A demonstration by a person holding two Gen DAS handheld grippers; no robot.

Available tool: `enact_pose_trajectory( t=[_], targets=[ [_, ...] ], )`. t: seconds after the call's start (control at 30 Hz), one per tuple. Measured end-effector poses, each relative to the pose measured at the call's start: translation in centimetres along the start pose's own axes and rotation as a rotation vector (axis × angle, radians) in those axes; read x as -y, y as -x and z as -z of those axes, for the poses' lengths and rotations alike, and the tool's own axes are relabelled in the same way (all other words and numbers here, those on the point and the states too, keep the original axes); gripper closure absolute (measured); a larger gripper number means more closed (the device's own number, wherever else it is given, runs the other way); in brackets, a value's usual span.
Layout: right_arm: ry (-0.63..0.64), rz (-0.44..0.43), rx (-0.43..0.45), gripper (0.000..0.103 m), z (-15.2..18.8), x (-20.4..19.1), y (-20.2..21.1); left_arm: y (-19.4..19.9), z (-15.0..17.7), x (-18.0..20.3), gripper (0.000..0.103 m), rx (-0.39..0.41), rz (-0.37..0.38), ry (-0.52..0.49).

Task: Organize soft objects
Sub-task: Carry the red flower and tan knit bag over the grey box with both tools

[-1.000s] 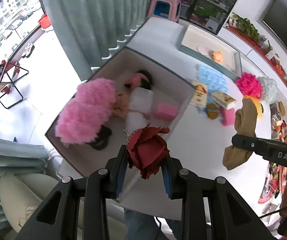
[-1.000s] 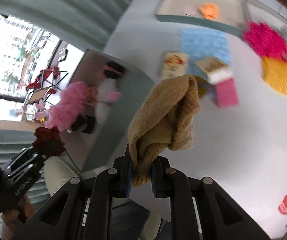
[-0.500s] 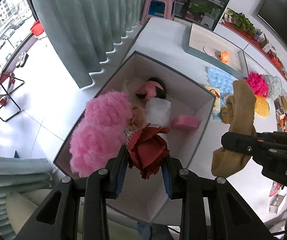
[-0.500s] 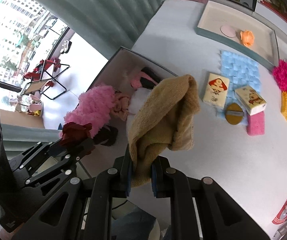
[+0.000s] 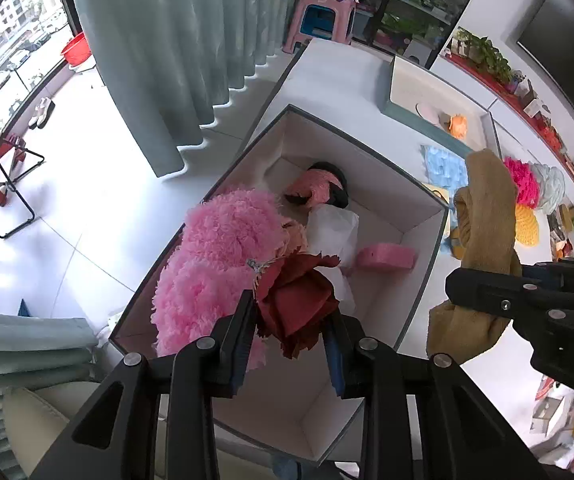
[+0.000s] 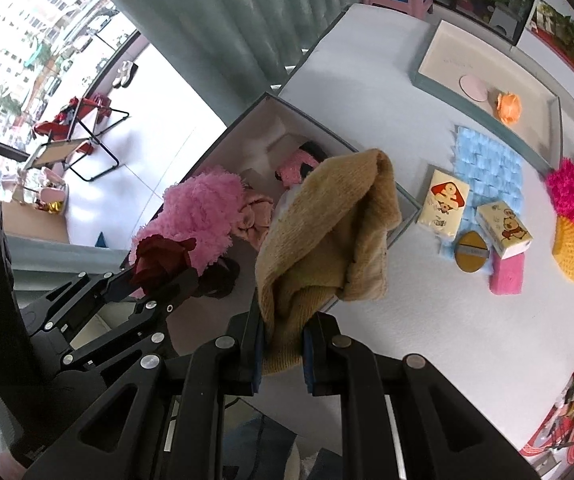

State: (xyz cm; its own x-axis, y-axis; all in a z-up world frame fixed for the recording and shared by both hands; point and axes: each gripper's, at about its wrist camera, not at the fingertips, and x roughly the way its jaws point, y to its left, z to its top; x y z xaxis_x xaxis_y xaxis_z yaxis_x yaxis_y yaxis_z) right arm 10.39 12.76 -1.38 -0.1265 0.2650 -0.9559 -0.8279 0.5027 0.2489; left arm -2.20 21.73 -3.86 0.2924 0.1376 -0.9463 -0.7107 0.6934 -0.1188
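Note:
My left gripper (image 5: pixel 289 328) is shut on a dark red fabric flower (image 5: pixel 295 304) and holds it above the open grey box (image 5: pixel 419 184). The box holds a fluffy pink item (image 5: pixel 215 256), a pink and black plush (image 5: pixel 319 188), a white piece (image 5: pixel 335 228) and a pink sponge (image 5: pixel 387 256). My right gripper (image 6: pixel 283 344) is shut on a tan knitted cloth (image 6: pixel 327 236), held over the box's right rim (image 6: pixel 407 216). The left gripper with the flower also shows in the right wrist view (image 6: pixel 159 264).
On the white table (image 6: pixel 427 312) right of the box lie a blue mat (image 6: pixel 487 168), two small cartons (image 6: pixel 443 200), a round brown puff (image 6: pixel 472 255), a pink sponge (image 6: pixel 507 274), a magenta pom (image 6: pixel 573 192) and a yellow knit (image 6: pixel 573 254). A teal tray (image 6: pixel 483 118) holds an orange item (image 6: pixel 509 106).
Both grippers have moved left toward the box. The red flower now hangs over the box's inside, and the tan cloth now hangs at its right rim.

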Motion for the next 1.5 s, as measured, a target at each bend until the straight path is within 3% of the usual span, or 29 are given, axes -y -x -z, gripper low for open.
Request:
enact_pose_trajectory(
  t=[0.87,1.5],
  targets=[
    [0.07,0.063,-0.042,0.087,-1.5,-1.7,-1.1,-1.0,-0.4,-1.2,0.071,-0.014,0.017,0.034],
    [0.088,0.062,-0.083,0.087,-2.5,-2.3,-2.7,-2.2,-0.9,-1.4,0.071,-0.042,0.025,0.038]
  ],
)
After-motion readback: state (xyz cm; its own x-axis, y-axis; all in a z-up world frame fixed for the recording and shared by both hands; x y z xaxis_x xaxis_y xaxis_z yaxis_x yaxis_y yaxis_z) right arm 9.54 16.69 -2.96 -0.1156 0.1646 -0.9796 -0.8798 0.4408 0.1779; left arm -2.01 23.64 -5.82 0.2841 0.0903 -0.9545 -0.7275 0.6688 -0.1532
